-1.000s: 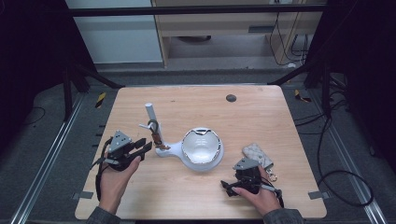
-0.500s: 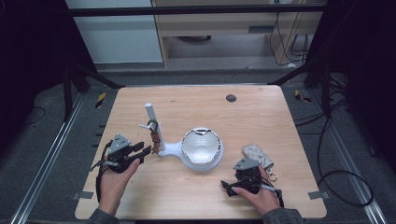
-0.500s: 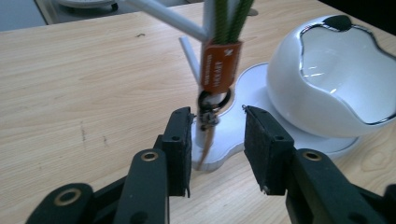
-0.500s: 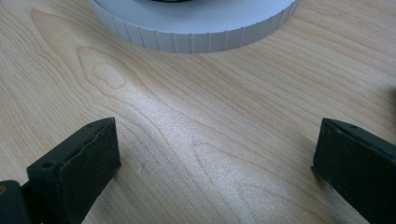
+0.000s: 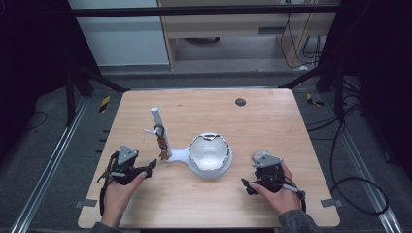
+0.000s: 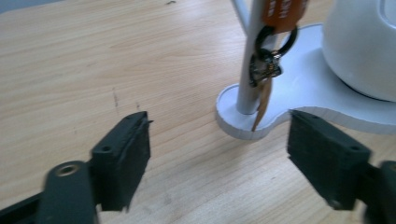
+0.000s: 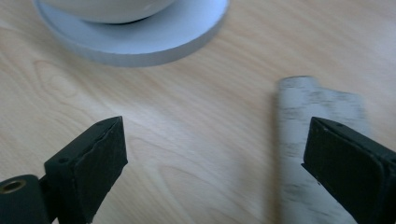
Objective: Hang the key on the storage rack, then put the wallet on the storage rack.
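Orange tag [image 6: 281, 14] on the post carries unreadable print.

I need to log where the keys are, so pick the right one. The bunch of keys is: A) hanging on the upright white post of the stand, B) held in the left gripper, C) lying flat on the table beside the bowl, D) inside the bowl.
A: the keys hang by their ring on the upright post of the white stand, while the left gripper is open and holds nothing.
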Tool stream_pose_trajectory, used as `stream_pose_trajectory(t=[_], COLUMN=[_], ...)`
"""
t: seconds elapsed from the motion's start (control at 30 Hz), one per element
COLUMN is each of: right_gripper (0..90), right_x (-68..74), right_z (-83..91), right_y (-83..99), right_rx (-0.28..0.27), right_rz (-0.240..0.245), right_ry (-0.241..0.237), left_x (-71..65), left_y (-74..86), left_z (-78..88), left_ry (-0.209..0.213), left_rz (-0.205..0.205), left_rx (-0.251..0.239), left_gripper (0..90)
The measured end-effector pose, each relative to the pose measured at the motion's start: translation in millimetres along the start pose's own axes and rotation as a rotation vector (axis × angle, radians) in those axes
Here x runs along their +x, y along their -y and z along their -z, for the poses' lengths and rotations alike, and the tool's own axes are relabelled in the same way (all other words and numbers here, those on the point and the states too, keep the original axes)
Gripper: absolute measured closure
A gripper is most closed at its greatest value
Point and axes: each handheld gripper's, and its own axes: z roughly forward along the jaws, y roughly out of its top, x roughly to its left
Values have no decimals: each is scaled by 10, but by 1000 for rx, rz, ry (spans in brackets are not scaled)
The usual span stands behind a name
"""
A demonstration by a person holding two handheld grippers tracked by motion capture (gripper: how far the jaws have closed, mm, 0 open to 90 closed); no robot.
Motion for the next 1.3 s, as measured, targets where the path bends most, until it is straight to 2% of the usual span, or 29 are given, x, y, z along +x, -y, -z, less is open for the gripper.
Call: stream_pose_trajectory(t=[0.03, 0.1, 0.17, 0.23, 0.3, 0.33, 0.4, 0.43, 0.5, 0.53, 0.57, 0.6, 0.7, 0.8, 0.9, 1.1, 1.23, 1.3], right_gripper=[91, 101, 98, 94, 89, 88, 84, 75, 75, 69, 69, 69, 68, 59, 53, 77, 87, 88], right_x=[-34, -85, -139, -192, -211, -219, -229, -255, -285, -327, -327, -345, -371, -413, -475, -584, -627, -646], right_z=[53, 155, 234, 295, 373, 413, 449, 491, 497, 485, 485, 474, 421, 355, 314, 246, 198, 191], right_y=[-29, -75, -98, -89, -64, -49, -36, -16, -4, 2, 2, 0, -35, -80, -132, -191, -216, -230], right_rx=[3, 0, 22, 51, 80, 87, 101, 129, 154, 177, 177, 186, 187, 194, 191, 207, 227, 227], right_rz=[-2, -17, -28, -57, -85, -98, -114, -120, -115, -118, -118, -120, -99, -79, -89, -128, -133, -149], right_ry=[8, 24, 40, 38, 44, 32, 25, 26, 31, 37, 37, 34, 28, 33, 30, 16, 11, 7], left_x=[-19, -27, 0, 35, 60, 74, 92, 104, 125, 167, 167, 190, 233, 247, 255, 322, 350, 354], left_y=[41, 76, 69, 60, 72, 87, 118, 128, 142, 165, 165, 182, 207, 225, 235, 267, 284, 295], left_z=[-22, -63, -82, -104, -143, -165, -191, -193, -200, -222, -222, -248, -301, -322, -313, -337, -348, -353], left_ry=[-3, 19, 1, -8, 24, 34, 32, 29, 9, -16, -16, -25, -50, -70, -88, -91, -90, -89], left_rz=[-5, -28, 10, 38, 37, 40, 53, 52, 53, 71, 71, 90, 105, 105, 92, 92, 96, 83], left_rx=[4, 38, 16, 8, 13, 26, 44, 49, 50, 60, 60, 66, 96, 117, 113, 127, 140, 150], left_gripper=[156, 104, 50, 47, 45, 45, 46, 53, 53, 61, 62, 62, 65, 67, 67, 63, 63, 63])
